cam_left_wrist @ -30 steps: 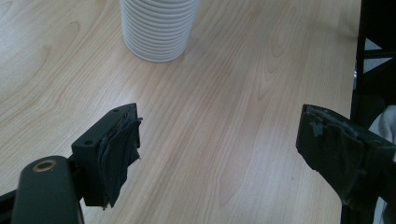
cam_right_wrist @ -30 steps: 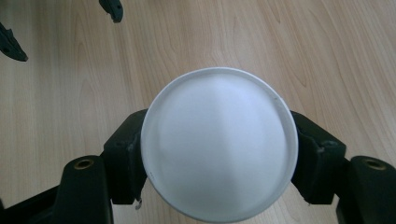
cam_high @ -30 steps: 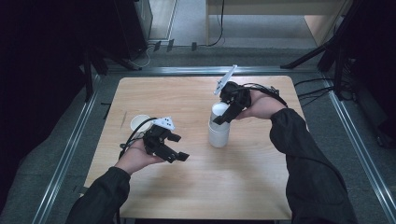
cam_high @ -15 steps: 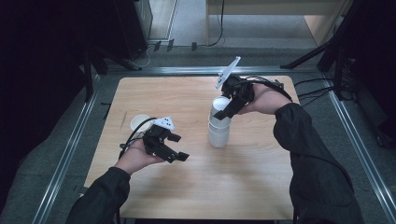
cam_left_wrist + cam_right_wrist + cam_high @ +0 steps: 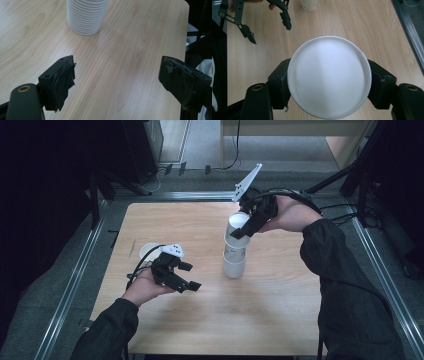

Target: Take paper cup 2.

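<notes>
Gripping a white cup [image 5: 329, 77] between the pads, my right gripper [image 5: 249, 222] holds it by both sides over the far middle of the table [image 5: 280, 320]. The cup is round, plain and smooth-rimmed, its mouth facing up. It sits at the top of a ribbed white stack [image 5: 234, 257] that stands upright on the wood. My left gripper [image 5: 182, 279] hovers at the near left with its jaws well apart and nothing between them. Just beyond it stands a lone cup [image 5: 148, 252].
</notes>
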The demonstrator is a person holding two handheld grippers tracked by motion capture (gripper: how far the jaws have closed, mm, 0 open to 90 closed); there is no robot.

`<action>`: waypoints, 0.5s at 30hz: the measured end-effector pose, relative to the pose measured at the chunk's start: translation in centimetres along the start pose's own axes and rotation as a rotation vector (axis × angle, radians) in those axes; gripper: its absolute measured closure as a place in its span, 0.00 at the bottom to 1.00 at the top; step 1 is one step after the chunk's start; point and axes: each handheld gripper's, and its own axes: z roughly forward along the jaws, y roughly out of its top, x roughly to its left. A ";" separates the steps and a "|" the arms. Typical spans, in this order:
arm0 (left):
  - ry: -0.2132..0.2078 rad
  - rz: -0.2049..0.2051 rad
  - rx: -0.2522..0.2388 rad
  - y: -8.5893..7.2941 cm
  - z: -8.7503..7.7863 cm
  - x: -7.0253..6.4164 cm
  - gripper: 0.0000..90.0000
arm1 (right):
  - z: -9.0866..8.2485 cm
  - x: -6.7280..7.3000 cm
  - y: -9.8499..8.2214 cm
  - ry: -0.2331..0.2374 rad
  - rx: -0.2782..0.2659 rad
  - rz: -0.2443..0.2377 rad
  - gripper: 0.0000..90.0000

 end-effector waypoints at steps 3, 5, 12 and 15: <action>0.002 0.005 -0.005 0.0 -0.1 0.0 0.15 | -0.9 0.5 0.4 -0.002 -0.011 -0.013 0.35; 0.002 0.007 -0.005 0.0 -0.2 0.1 0.15 | -1.2 0.7 0.5 -0.010 -0.028 -0.040 0.35; 0.002 0.010 -0.018 0.0 -0.3 0.1 0.15 | -2.1 2.2 -0.2 0.036 -0.032 -0.042 0.36; 0.003 0.006 -0.023 0.0 -0.3 0.0 0.15 | -2.1 2.7 -0.6 0.045 -0.044 -0.059 0.36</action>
